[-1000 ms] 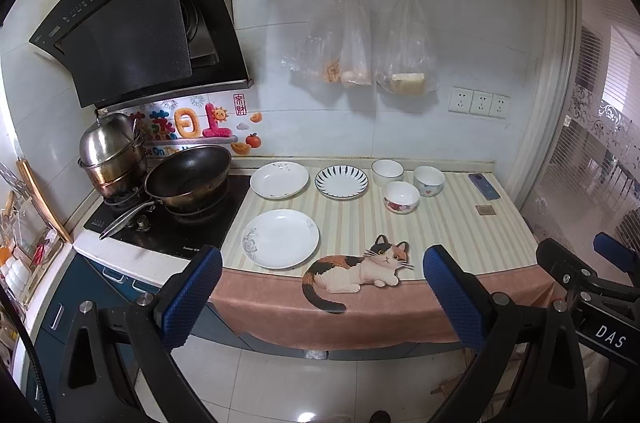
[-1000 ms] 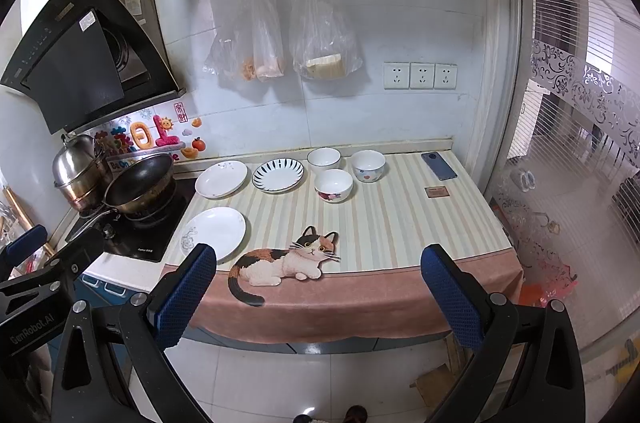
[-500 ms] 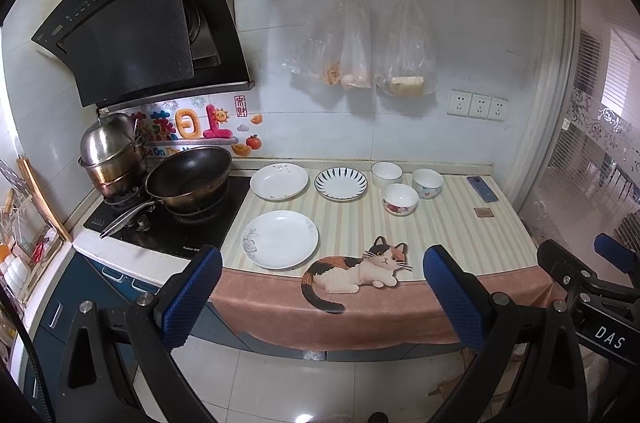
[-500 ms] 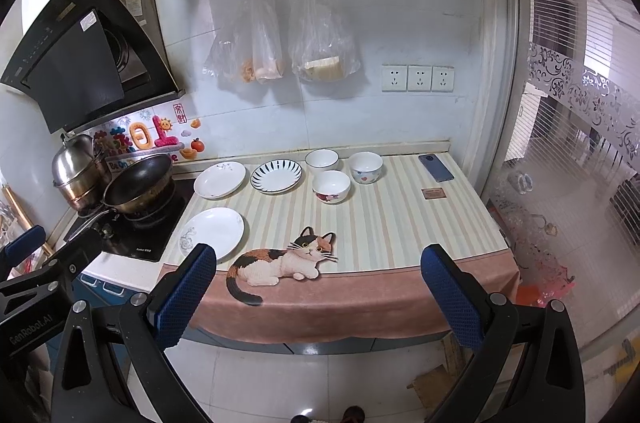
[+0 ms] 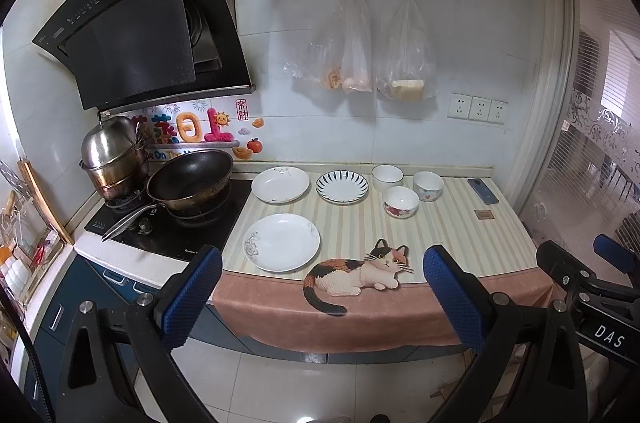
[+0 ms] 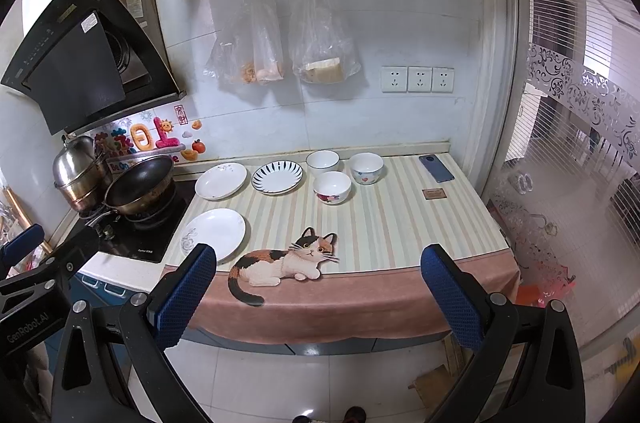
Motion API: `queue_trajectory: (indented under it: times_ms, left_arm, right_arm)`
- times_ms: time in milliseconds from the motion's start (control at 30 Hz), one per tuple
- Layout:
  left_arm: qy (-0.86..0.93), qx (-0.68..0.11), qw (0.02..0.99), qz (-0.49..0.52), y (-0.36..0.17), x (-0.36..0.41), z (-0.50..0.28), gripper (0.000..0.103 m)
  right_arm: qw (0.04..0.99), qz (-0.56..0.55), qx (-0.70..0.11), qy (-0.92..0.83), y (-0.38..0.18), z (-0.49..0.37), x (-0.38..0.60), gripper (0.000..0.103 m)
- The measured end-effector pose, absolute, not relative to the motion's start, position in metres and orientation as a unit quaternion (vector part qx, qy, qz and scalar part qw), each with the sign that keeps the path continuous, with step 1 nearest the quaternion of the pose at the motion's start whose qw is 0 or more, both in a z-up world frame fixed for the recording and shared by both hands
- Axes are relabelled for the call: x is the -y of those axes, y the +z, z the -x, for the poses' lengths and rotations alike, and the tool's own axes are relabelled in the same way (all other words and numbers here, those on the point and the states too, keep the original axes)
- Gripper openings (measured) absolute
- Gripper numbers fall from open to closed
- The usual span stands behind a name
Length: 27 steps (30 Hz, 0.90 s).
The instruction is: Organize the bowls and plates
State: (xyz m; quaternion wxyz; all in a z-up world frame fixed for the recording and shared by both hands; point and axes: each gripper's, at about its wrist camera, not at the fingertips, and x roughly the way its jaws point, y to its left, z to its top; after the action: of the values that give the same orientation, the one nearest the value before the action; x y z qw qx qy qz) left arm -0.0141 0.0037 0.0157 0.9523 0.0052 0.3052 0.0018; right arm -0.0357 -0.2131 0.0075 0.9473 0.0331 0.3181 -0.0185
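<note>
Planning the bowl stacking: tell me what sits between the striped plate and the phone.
In both wrist views, three bowls stand between the striped plate and the phone, on the striped cloth.

The left gripper (image 5: 322, 287) is held level with its blue-padded fingers (image 5: 192, 297) spread wide apart and nothing between them. The right gripper (image 6: 318, 289) sits just beside it on the right, at about the same height, its jaws equally wide and empty.
</note>
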Motion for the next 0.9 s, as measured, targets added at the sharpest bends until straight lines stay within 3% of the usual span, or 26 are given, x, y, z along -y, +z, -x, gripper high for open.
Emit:
queue_trajectory:
  times_ms: [900]
  left_arm:
    - [0.000, -0.305, 0.952, -0.004, 0.0192, -0.0071, 0.0104, 0.103]
  right_arm:
    - [0.947, -0.034, -0.320, -0.020, 0.0065, 0.0310, 0.2098, 0.103]
